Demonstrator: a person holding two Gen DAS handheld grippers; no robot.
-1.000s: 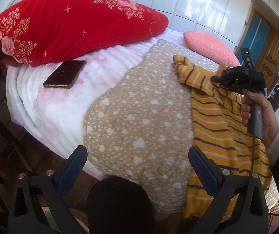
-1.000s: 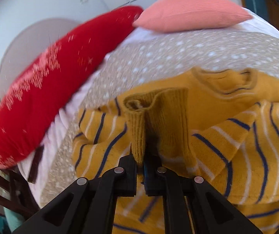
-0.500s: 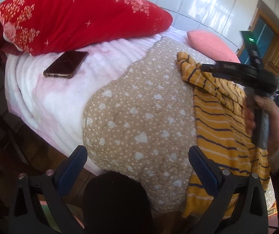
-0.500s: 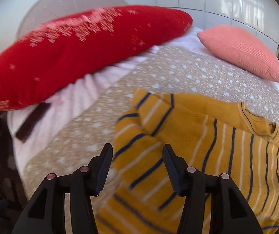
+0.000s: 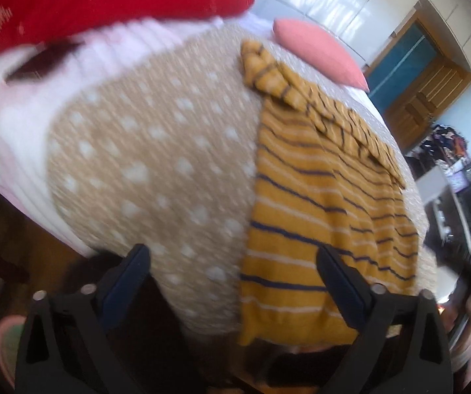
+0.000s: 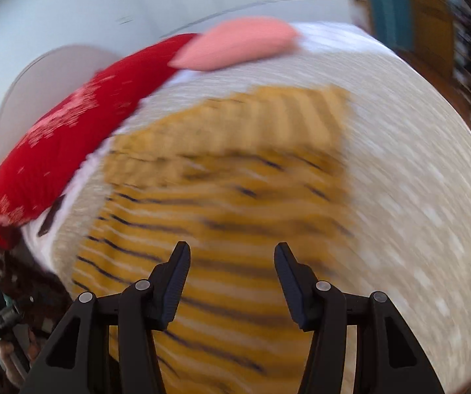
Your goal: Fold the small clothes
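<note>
Both fingers (image 6: 177, 282) spread above the striped sweater (image 6: 222, 203), not touching.

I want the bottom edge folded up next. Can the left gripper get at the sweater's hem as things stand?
Probably yes. The left gripper is open with nothing between its fingers, and the striped sweater's hem lies flat and uncovered just ahead of it.

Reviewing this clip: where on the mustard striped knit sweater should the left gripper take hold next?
Probably the near bottom hem corner of the mustard striped knit sweater, approached from the bed's near edge. It lies flat there, right by the open left gripper, with free edges to pinch.
</note>
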